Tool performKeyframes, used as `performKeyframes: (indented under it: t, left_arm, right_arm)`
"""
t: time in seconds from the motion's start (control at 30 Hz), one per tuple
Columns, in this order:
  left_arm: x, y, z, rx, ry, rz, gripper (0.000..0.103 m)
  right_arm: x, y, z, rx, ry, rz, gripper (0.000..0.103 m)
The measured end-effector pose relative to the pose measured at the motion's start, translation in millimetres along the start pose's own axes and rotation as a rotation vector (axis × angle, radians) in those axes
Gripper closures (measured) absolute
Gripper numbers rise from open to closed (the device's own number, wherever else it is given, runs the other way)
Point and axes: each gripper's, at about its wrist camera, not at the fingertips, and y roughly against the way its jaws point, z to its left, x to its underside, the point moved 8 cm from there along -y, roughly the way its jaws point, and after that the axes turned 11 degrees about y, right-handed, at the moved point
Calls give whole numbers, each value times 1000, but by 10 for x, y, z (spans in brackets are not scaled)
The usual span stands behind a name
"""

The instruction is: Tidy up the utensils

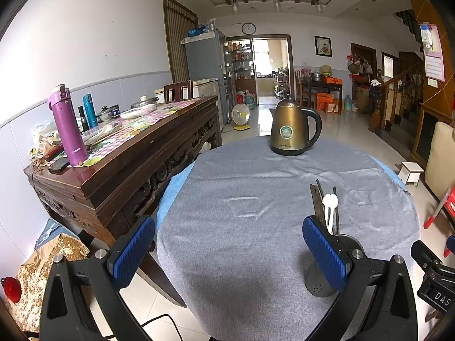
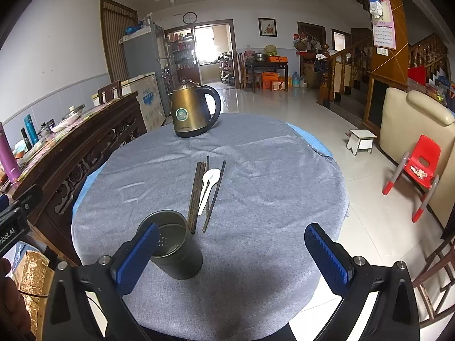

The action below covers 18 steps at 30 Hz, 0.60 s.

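Utensils: dark cylindrical holder [image 2: 175,248], upright near the table's [image 2: 284,199] near edge; just right, brown chopsticks [image 2: 195,196], two white spoons [image 2: 210,183], dark chopsticks [image 2: 213,199], flat mid-table. Kettle [image 2: 194,109] at the far edge. My left gripper [image 1: 227,251] and right gripper [image 2: 230,258] hang spread wide, empty.

A lived-in home, open dining and living hall. Round cloth-covered table [image 2: 256,170] with an electric kettle [image 2: 193,110] at 12 o'clock; carved wooden sideboard [image 1: 128,164] with flasks at 9 o'clock; refrigerator [image 1: 204,59] and wall clock [image 1: 248,28] toward 11–12 o'clock; staircase [image 2: 347,65] and a child's red chair [image 2: 421,164] at 2–3 o'clock.
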Motion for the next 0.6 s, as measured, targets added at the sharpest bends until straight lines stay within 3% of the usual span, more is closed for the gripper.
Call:
performKeyframes:
  t: [0.17,0.33,0.6]
  left_arm:
    - [20,-81,2,-18,-21,29,0]
    - [69,-144,14,-50,-72,117,0]
    - [95,-704,-197,85,-7,199,0]
  right_arm:
    - [-32,-47,24,1,10,-11,0]
    - [-39,-108,24,9,28,-23,0]
    - [-17,-400,-263,-31,-64,54,0]
